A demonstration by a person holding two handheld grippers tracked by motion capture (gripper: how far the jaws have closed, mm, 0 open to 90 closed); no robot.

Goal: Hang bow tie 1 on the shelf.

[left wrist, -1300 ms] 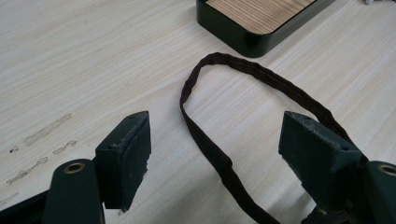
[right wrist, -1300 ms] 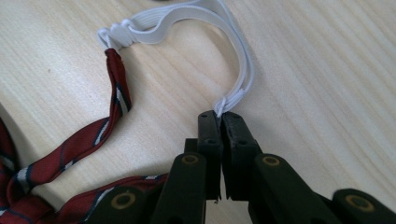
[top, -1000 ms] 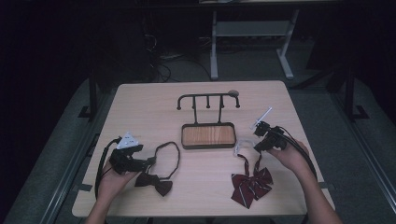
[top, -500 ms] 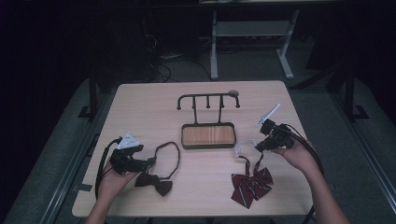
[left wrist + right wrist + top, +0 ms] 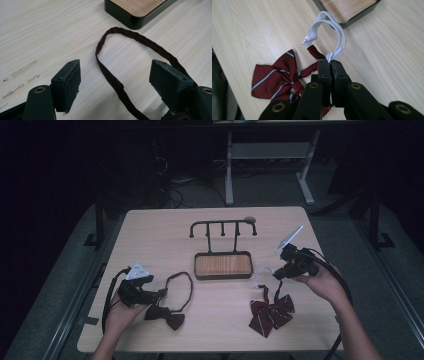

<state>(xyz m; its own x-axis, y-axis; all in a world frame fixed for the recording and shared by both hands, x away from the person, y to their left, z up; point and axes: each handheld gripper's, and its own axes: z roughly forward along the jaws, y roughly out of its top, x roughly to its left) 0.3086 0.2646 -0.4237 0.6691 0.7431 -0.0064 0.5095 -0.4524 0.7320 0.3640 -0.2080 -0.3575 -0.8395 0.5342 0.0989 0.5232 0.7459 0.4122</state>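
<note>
A red striped bow tie (image 5: 270,312) (image 5: 277,80) lies near the table's front right, with its white elastic loop (image 5: 329,35) lifted above the wood. My right gripper (image 5: 276,274) (image 5: 330,65) is shut on that white elastic loop and hangs above the table. A dark bow tie (image 5: 165,315) lies at the front left, its thin dark strap (image 5: 181,285) (image 5: 117,82) looping toward the stand. My left gripper (image 5: 159,295) (image 5: 117,80) is open, low over the table, with the strap lying between its jaws and touching neither pad.
A black stand with a wooden base (image 5: 223,265) (image 5: 136,11) (image 5: 352,12) and a hook rail (image 5: 222,226) sits mid-table. Table edges lie close at the front. Dark floor, cables and a white frame (image 5: 270,165) are beyond the far edge.
My right gripper has risen and drawn back to the right, pulling the white elastic up from the red bow tie. The left gripper has stayed where it was.
</note>
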